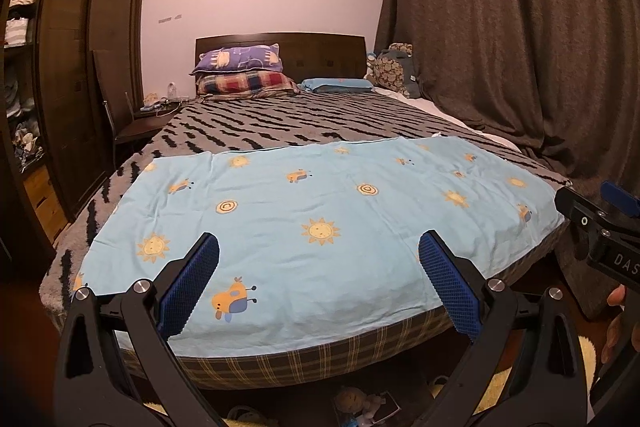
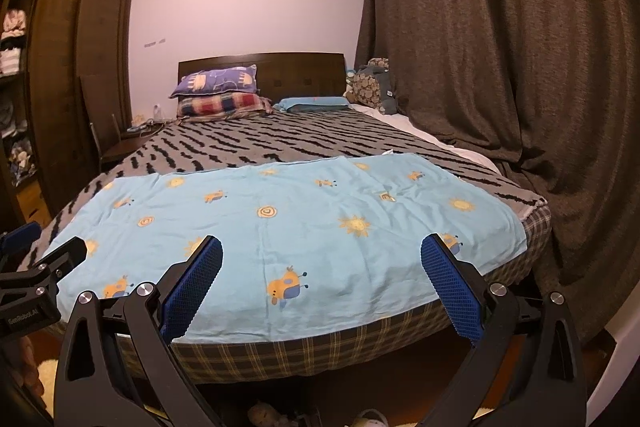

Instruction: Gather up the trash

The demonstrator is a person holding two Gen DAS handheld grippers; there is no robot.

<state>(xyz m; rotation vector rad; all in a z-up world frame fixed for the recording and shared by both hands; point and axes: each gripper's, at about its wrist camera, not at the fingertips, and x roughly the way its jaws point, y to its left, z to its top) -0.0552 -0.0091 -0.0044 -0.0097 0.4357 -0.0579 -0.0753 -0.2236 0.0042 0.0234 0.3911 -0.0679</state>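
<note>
My left gripper [image 1: 320, 239] hangs open over the foot of a bed, with nothing between its blue pads. My right gripper [image 2: 322, 241] is open too and holds nothing, over the same end of the bed. A light blue sheet [image 1: 312, 219] printed with suns and cartoon animals lies flat across the foot of the bed [image 2: 304, 351]. A small white scrap [image 1: 436, 135] shows at the sheet's far right corner, also visible as a white scrap [image 2: 390, 153] in the right wrist view; I cannot tell what it is. No other loose litter shows on the bed.
A grey, black-striped blanket [image 1: 304, 123] covers the bed up to the pillows [image 1: 240, 73]. A brown wardrobe [image 1: 80, 67] stands left, dark curtains [image 1: 520, 47] right. A doll and other small things [image 1: 360, 403] lie on the floor under the foot. A hand [image 1: 616, 323] shows at the right edge.
</note>
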